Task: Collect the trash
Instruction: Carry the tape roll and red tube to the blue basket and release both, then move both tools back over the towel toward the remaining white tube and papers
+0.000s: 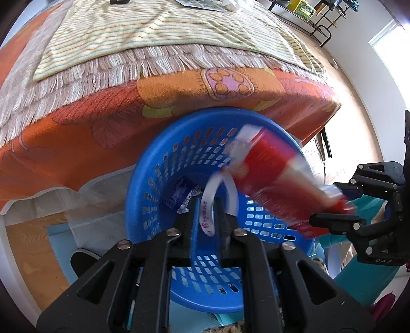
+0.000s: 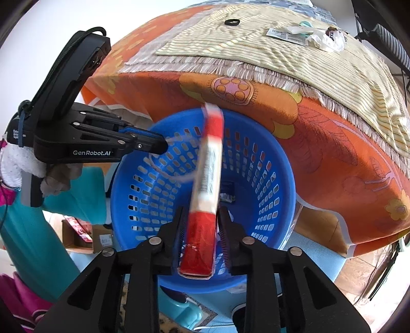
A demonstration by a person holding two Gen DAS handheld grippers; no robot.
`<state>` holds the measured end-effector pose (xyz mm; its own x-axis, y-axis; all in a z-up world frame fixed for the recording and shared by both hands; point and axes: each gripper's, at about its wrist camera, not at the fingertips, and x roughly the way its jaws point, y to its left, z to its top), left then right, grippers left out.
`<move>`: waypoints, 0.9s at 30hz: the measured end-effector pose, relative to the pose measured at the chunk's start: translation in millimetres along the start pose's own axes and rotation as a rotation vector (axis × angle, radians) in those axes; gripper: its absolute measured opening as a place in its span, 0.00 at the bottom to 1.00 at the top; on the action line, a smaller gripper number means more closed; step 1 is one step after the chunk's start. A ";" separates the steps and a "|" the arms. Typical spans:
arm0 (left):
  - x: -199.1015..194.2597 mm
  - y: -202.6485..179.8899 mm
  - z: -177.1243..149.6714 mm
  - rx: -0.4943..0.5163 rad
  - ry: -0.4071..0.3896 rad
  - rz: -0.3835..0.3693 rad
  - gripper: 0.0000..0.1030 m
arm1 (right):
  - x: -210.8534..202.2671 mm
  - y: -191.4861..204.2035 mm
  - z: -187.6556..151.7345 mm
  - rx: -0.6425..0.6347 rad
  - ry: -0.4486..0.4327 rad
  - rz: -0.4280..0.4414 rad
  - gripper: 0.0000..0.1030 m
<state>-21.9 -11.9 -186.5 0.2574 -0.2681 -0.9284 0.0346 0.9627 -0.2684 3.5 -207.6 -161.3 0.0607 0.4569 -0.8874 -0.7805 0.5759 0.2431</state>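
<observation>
A blue perforated basket (image 1: 143, 164) (image 2: 287, 158) stands below both grippers, against an orange blanket's edge. My left gripper (image 1: 207, 202) (image 2: 164, 146) hangs over the basket, shut on a curled white strip (image 1: 206, 217) with pink writing; its loop (image 2: 164, 174) dangles blurred. My right gripper (image 2: 201, 212) (image 1: 325, 202) points down into the basket. A long red and white wrapper (image 2: 210, 164) (image 1: 271, 169) sits blurred between its jaws. Narrow gaps show on both sides, so the pads do not press on it. Dark and white scraps (image 1: 179, 197) (image 2: 226, 190) lie on the basket's bottom.
The orange flowered blanket (image 1: 77, 133) carries a striped fringed mat (image 1: 153, 30). On the mat lie a crumpled clear wrapper (image 2: 323, 38), printed labels (image 2: 284, 34) and a black ring (image 2: 232, 22). A person's teal sleeve (image 2: 77, 189) is at the left. A black rack (image 1: 323, 28) stands far right.
</observation>
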 end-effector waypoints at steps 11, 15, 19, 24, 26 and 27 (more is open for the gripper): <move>2.7 -7.6 6.1 0.002 -0.013 0.012 0.36 | -2.8 -3.3 2.0 0.011 -0.010 -0.019 0.41; -1.0 -4.6 7.9 -0.005 -0.022 0.013 0.36 | -4.7 -4.7 3.7 0.020 -0.016 -0.031 0.46; -4.8 -4.4 12.0 -0.005 -0.033 0.016 0.36 | -8.0 -7.5 5.5 0.030 -0.032 -0.049 0.50; -12.0 -3.3 21.5 -0.012 -0.053 0.018 0.36 | -11.4 -12.4 10.4 0.050 -0.042 -0.105 0.51; -15.3 -2.7 27.4 -0.017 -0.062 0.018 0.36 | -13.7 -15.6 13.0 0.067 -0.047 -0.119 0.52; -16.9 -2.5 30.7 -0.019 -0.067 0.017 0.36 | -15.6 -17.8 14.8 0.078 -0.053 -0.122 0.53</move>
<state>3.3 -8.6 -162.2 0.3218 -0.2479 -0.9138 0.0116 0.9661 -0.2580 25.6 -215.0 -146.0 0.1868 0.4140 -0.8909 -0.7145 0.6796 0.1660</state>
